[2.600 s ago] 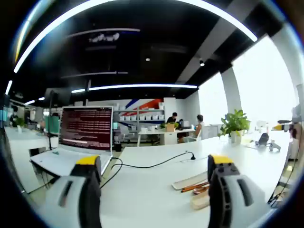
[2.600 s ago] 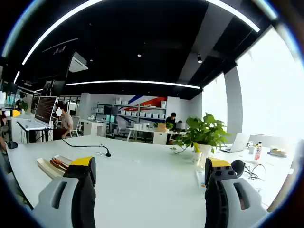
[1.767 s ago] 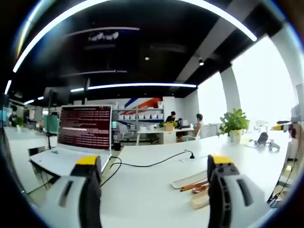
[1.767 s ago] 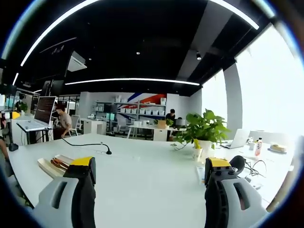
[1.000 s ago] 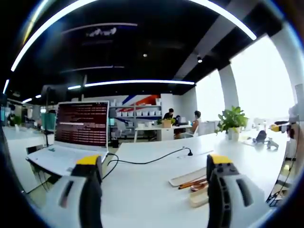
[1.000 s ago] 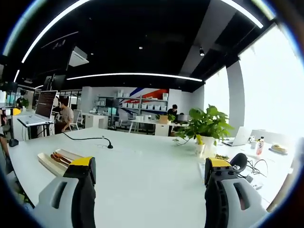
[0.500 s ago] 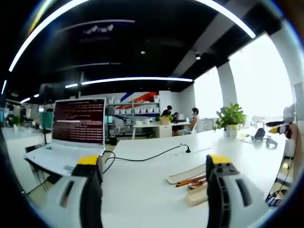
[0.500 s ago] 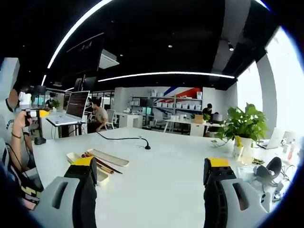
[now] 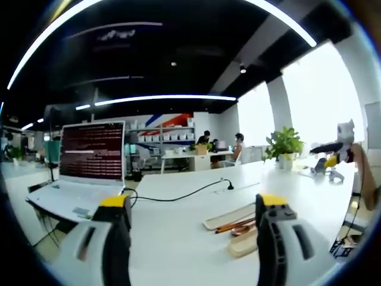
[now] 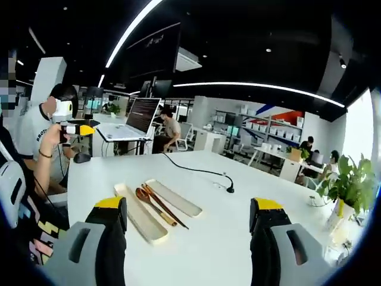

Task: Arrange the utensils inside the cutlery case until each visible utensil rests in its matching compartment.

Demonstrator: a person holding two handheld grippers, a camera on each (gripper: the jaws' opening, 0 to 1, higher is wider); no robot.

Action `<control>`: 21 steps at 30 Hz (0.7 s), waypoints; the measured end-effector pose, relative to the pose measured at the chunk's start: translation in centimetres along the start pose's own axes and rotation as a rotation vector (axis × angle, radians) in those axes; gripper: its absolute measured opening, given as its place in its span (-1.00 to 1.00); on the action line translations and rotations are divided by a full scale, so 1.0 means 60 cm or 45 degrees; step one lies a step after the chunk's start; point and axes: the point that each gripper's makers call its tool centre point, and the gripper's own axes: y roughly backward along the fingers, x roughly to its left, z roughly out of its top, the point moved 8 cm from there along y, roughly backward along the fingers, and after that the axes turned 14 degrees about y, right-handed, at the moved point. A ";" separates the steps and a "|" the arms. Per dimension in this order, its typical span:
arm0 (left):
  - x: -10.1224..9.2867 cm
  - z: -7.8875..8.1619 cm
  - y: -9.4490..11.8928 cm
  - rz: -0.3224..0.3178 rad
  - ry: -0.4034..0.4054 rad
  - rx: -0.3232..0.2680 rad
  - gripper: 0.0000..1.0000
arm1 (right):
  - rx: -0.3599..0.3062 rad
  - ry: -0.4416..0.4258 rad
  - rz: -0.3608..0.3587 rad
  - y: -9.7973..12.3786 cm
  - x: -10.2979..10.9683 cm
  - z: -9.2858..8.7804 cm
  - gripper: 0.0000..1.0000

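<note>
Both grippers, left (image 9: 193, 223) & right (image 10: 189, 229), had jaws wide apart, holding nothing, above the white table (image 10: 238, 238). Cutlery case (image 10: 141, 219) lay on the table near right gripper's left jaw, w/ spoon (image 10: 152, 204) & chopsticks (image 10: 166, 207) just right of it, lid (image 10: 174, 198) beyond.

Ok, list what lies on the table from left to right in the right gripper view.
Case base → wooden spoon → chopsticks → case lid → black cable's end → potted plant.
</note>
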 end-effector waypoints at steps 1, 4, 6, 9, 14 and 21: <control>0.000 -0.001 0.000 -0.002 -0.007 0.007 0.82 | -0.015 -0.018 0.038 -0.008 0.003 0.002 0.66; 0.003 -0.002 0.000 -0.002 0.001 0.013 0.83 | -0.039 -0.110 0.180 -0.035 0.017 0.003 0.55; 0.007 -0.002 -0.001 0.006 0.017 0.006 0.83 | -0.045 -0.125 0.262 -0.054 0.026 0.003 0.43; 0.010 -0.003 -0.001 0.016 0.022 0.006 0.85 | -0.022 -0.133 0.313 -0.081 0.026 0.003 0.37; 0.009 -0.002 -0.001 0.008 0.015 -0.001 0.85 | 0.055 -0.131 0.377 -0.131 0.027 -0.002 0.32; 0.008 -0.002 -0.002 0.001 0.014 0.001 0.85 | 0.158 -0.135 0.517 -0.201 0.041 -0.016 0.01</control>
